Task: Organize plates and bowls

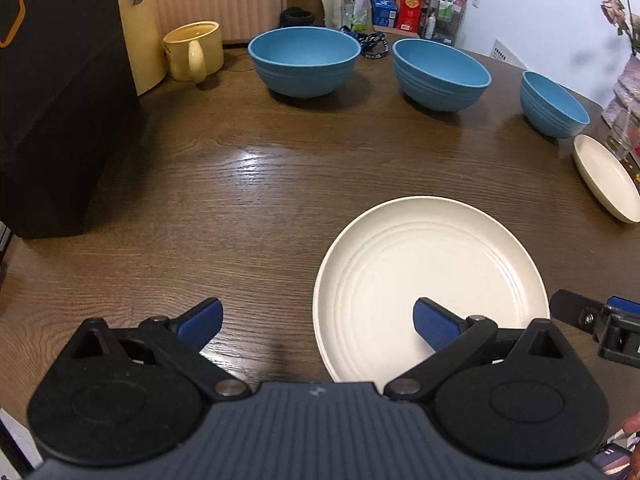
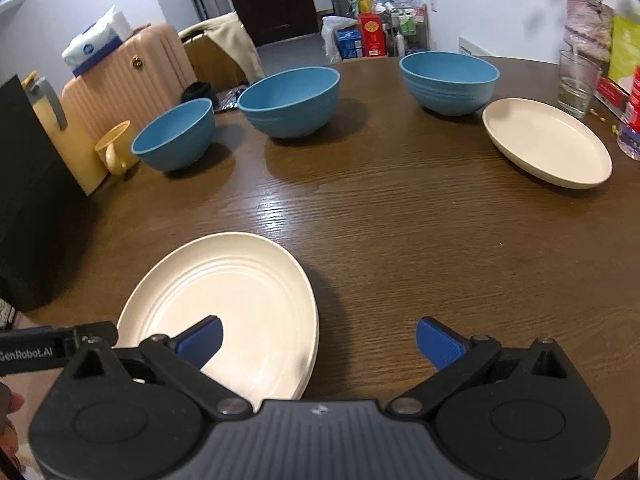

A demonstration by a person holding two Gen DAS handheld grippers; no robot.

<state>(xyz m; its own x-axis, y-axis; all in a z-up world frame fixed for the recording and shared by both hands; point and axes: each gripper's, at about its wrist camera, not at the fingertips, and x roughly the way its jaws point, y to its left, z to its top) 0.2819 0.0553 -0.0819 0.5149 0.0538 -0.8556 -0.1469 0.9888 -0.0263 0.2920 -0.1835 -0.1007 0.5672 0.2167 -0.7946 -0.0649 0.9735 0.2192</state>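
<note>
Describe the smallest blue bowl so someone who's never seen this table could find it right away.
On the round wooden table, three blue bowls line the far side. The smallest blue bowl sits at the row's end beside the yellow mug. It is narrower than the other two and farthest from the cream plates.

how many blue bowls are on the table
3, in a row along the table's far side: small bowl by the yellow mug, middle bowl, third bowl beside the far cream plate.

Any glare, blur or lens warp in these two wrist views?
Left wrist: a glare patch on the table, fisheye bending the far edge, bowls and near plate sharp. Right wrist: weaker sheen mid-table, dark vignette in the corners, near plate's right rim slightly smeared.
</note>
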